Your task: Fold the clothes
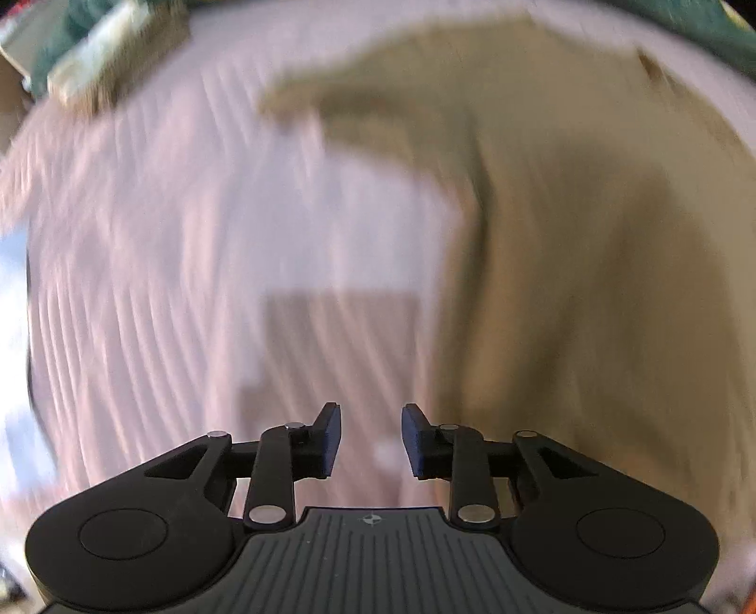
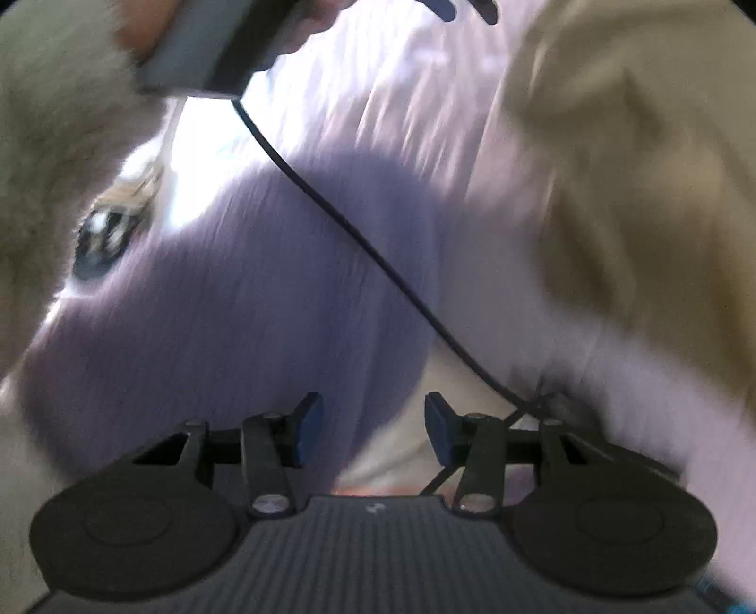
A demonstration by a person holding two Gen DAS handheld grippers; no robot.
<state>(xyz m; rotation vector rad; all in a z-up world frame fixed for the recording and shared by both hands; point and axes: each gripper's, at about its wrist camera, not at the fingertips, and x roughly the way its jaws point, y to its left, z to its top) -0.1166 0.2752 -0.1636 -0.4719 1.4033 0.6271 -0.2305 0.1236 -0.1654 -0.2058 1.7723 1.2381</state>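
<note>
1. My left gripper (image 1: 371,439) points down over the pale pink ribbed sheet (image 1: 156,283). Its jaws stand apart with a clear gap; nothing sits between them and only sheet shows through the gap.
2. The tan garment (image 1: 590,245), the piece to be folded, lies on the sheet to the right of my left gripper in the left wrist view. One limb of it, sleeve or leg I cannot tell, reaches up and to the left across the sheet. The garment is beside the right finger, not between the jaws.
3. My right gripper (image 2: 373,427) is also spread, the blue pads (image 2: 309,425) well apart with nothing pinched. Shaded sheet (image 2: 245,293) fills the gap.
4. In the right wrist view the tan garment (image 2: 638,189) lies to the upper right, apart from the jaws.
5. A black cable (image 2: 359,241) runs slantwise across that view, from a grey device (image 2: 208,52) held in a hand (image 2: 312,23) at top left, down toward the right finger.
6. A green and pale patterned item (image 1: 108,52) sits at the sheet's far left corner; blur prevents identification.
7. Both views are heavily blurred; fine detail is unreadable.
</note>
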